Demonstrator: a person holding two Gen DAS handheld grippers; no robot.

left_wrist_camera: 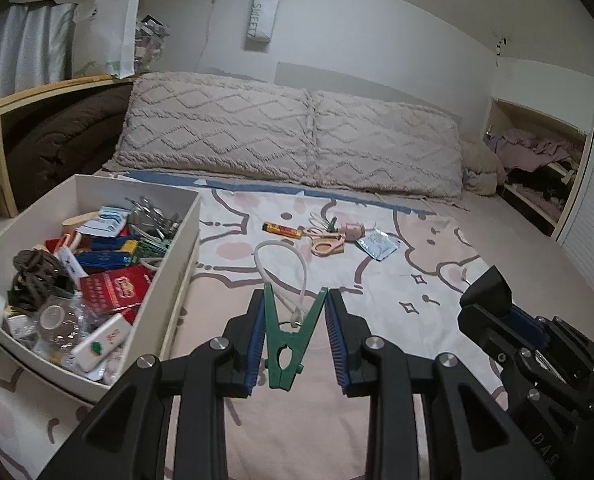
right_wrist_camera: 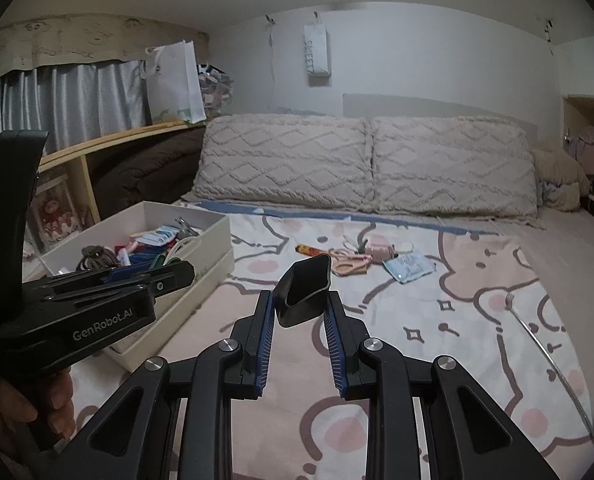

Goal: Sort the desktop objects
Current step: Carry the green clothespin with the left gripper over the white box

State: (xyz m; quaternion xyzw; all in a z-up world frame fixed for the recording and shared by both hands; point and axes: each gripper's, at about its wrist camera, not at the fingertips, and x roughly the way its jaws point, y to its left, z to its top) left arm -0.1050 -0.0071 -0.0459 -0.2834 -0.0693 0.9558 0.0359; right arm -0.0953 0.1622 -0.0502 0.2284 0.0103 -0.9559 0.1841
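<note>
My left gripper (left_wrist_camera: 295, 300) is shut on a green clothes peg (left_wrist_camera: 287, 344), held just right of the white storage box (left_wrist_camera: 97, 188), which is full of small items. A white cable loop (left_wrist_camera: 283, 264) lies on the bed just beyond the peg. My right gripper (right_wrist_camera: 300, 300) is shut on a black hollow plastic piece (right_wrist_camera: 305, 292) above the bedspread. It shows in the left wrist view (left_wrist_camera: 487, 292) at the right. Further back on the bed lie an orange-black stick (left_wrist_camera: 283, 230), pink scissors (left_wrist_camera: 327, 244), a pink spool (left_wrist_camera: 353, 230) and a blue packet (left_wrist_camera: 379, 244).
Two tufted pillows (left_wrist_camera: 289, 140) line the wall behind the bed. A wooden shelf (left_wrist_camera: 37, 96) with a brown quilt stands at the left, an open closet (left_wrist_camera: 537, 160) at the right. A thin metal fork (right_wrist_camera: 529, 324) lies on the bedspread at the right.
</note>
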